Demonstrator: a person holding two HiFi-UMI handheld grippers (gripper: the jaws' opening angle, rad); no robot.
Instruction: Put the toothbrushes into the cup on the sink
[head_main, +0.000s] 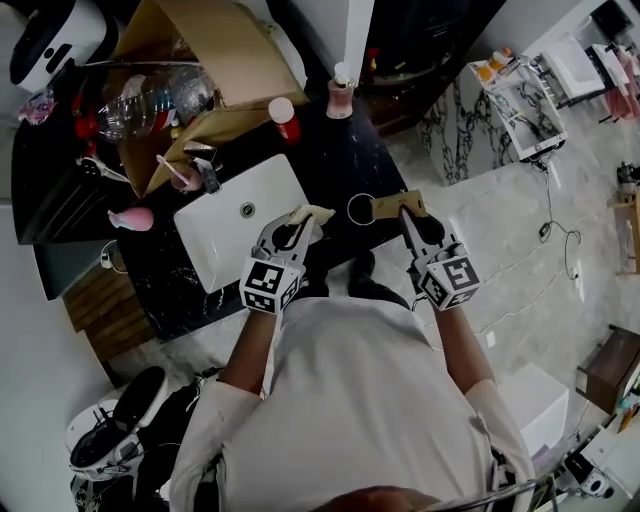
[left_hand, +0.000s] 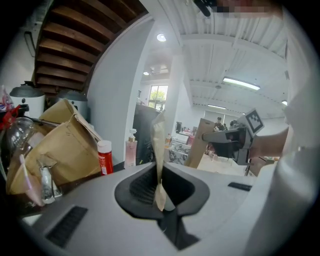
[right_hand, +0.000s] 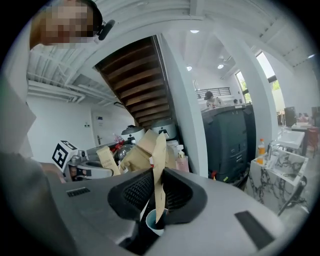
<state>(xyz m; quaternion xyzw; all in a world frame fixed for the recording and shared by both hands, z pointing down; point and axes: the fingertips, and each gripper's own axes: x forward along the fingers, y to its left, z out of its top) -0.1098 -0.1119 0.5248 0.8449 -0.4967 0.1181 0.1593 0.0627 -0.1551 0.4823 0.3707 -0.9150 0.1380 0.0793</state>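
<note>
Tan toothbrush packet (head_main: 390, 205) pinched upright in fingers of right gripper (head_main: 406, 214), just beside the cup (right_hand: 149, 220); paler packet (head_main: 312, 212) pinched in fingers of left gripper (head_main: 294, 226), farther off at sink (head_main: 230, 235) rim.

Both arms reach toward twelve o'clock; the left gripper (head_main: 298, 222) is closed on a paper packet (head_main: 318, 211). At its three o'clock, the right gripper (head_main: 410, 222) clamps a cardboard packet (head_main: 392, 206).

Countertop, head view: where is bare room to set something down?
Bare: the white basin, and the black counter between the red bottle, the pink bottle and the cup. Crowded: back left, around the faucet and cardboard box.
</note>
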